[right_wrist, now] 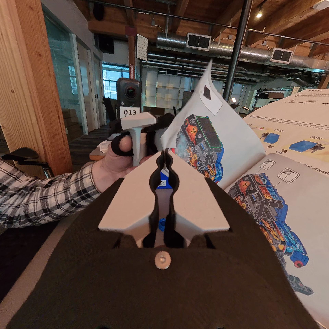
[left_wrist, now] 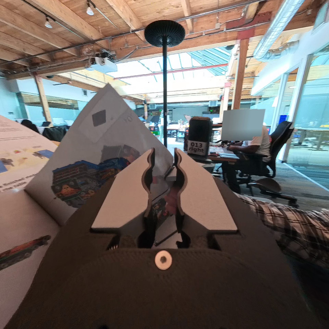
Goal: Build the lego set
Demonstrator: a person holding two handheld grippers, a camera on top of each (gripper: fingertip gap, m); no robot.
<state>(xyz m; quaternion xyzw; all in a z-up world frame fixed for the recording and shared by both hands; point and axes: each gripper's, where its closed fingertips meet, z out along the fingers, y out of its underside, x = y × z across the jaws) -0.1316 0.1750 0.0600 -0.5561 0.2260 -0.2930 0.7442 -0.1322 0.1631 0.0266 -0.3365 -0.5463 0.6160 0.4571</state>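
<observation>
The instruction booklet [right_wrist: 293, 204] lies open at the right, showing a blue and orange truck. One page [right_wrist: 222, 135] stands lifted and curled. My right gripper [right_wrist: 164, 153] is shut, with its tips on that page's lower left edge. My left gripper [left_wrist: 164, 153] is open. The lifted page [left_wrist: 110, 135] stands behind its left finger, and the page edge shows in the gap without either pad pressing on it. The right gripper's body [left_wrist: 197, 138] shows just beyond. The left gripper [right_wrist: 140, 128], held by a hand, shows in the right wrist view.
A printed instruction sheet [right_wrist: 293, 128] stands behind the booklet and also shows in the left wrist view [left_wrist: 17, 151]. A small blue round piece [right_wrist: 162, 224] lies below my right fingers. A wooden post [right_wrist: 32, 80] is at the left. A seated person [left_wrist: 254, 149] works at a far desk.
</observation>
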